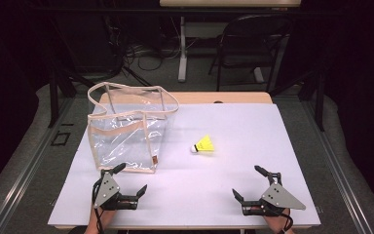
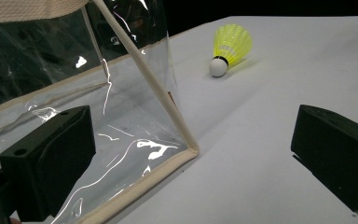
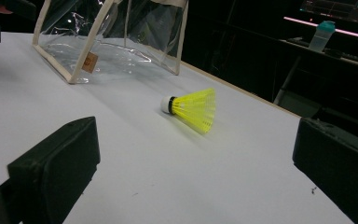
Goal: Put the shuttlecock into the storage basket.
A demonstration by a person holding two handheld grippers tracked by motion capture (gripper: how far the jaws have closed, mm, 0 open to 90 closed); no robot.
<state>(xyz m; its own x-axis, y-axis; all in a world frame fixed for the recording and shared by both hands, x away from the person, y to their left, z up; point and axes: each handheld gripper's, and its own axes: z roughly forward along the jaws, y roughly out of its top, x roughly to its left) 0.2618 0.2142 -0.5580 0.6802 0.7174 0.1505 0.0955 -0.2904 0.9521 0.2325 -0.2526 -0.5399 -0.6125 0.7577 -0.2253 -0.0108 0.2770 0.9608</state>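
We are at the start of the approach, as we judge it: nothing is picked up yet, and the work looks like getting the shuttlecock into the bag.

Nearest us, the left gripper (image 1: 129, 181) rests low at the table's (image 1: 253, 204) near edge, jaws spread wide and holding nothing; in its own view the bag's near corner sits just ahead, between the jaws but apart from the pads. The right gripper (image 1: 249, 182) sits at the near right, jaws likewise wide and bare, aimed across the white top.

Farther out, the shuttlecock (image 1: 204, 145) lies on its side mid-table, cork toward the bag, well apart from both grippers. Beyond and left stands the bag (image 1: 126, 127), clear, upright, mouth open.

Next, we reckon, the right gripper must reach forward and close gently on the cork or skirt base, since the skirt would crush.
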